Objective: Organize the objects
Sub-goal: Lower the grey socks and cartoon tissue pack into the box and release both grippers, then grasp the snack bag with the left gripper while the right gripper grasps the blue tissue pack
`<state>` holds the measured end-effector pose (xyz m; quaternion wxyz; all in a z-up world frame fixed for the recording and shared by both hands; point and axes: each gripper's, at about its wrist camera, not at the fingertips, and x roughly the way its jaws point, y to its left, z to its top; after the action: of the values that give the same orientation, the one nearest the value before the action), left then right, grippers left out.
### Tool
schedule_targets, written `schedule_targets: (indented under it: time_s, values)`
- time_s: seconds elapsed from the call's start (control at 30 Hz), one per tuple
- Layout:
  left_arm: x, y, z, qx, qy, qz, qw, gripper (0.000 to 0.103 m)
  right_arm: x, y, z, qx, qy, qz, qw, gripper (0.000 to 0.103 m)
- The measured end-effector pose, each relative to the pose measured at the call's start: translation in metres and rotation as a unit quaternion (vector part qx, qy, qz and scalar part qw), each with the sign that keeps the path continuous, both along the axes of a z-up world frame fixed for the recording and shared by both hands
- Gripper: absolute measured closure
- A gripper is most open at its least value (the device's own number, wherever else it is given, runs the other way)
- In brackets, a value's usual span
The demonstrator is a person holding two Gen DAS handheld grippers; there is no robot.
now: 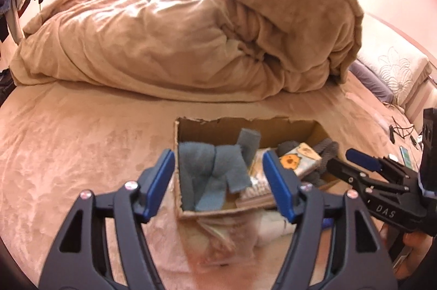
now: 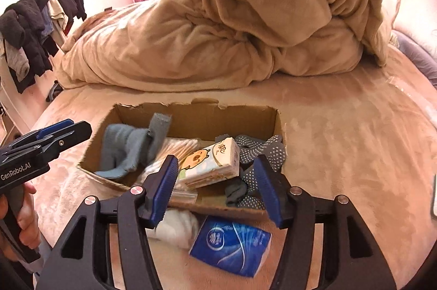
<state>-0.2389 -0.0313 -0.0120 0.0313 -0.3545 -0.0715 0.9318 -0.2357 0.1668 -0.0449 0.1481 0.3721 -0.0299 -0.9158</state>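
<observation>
A torn cardboard box [image 2: 240, 113] [image 1: 275, 124] sits on the bed. It holds a blue-grey sock [image 2: 125, 150] [image 1: 210, 167], a cartoon tissue pack [image 2: 215, 164] [image 1: 300, 157] and grey dotted socks [image 2: 259, 153]. In front of the box lie a blue tissue pack [image 2: 230, 246] and a white cloth [image 2: 177, 228]. My left gripper [image 1: 221, 186] is open and empty over the box's near left corner. My right gripper [image 2: 215, 190] is open and empty above the box's front edge. Each gripper also shows in the other's view, the left [image 2: 65, 132] and the right [image 1: 347, 160].
A bunched tan duvet [image 1: 191, 38] fills the back of the bed. Pillows [image 1: 393, 68] lie at the right. Clothes hang on a rack [image 2: 35, 25] at the left. Cables and small items [image 1: 404, 137] lie right of the box.
</observation>
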Motion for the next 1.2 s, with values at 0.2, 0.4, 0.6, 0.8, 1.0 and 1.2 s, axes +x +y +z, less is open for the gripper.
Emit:
schedule_targets:
  time_s: [0.2,0.4,0.6,0.8,1.0,1.2]
  values:
    - [0.029,0.005,0.016,0.005,0.013,-0.008,0.9999,0.029,0.026,0.009,0.02,-0.002,0.015,-0.009,1.0,0.041]
    - [0.055,0.01,0.023,0.009,0.015,-0.015,0.9997,0.029,0.053,0.021,0.039,0.0,0.031,-0.022,0.999,0.039]
    - [0.086,0.01,0.015,0.022,0.018,-0.013,0.9995,0.023,0.082,0.034,0.039,0.007,0.027,-0.035,0.999,0.038]
    - [0.104,0.015,-0.007,0.024,0.001,-0.016,0.9996,0.023,0.101,0.042,0.022,0.016,0.013,-0.033,0.999,0.038]
    - [0.109,0.022,-0.031,0.025,-0.023,-0.024,0.9991,0.023,0.104,0.048,0.001,0.005,-0.006,-0.033,0.999,0.038]
    - [0.104,0.024,-0.053,0.022,-0.038,-0.029,0.9986,0.023,0.102,0.046,-0.019,0.005,-0.022,-0.028,0.999,0.038]
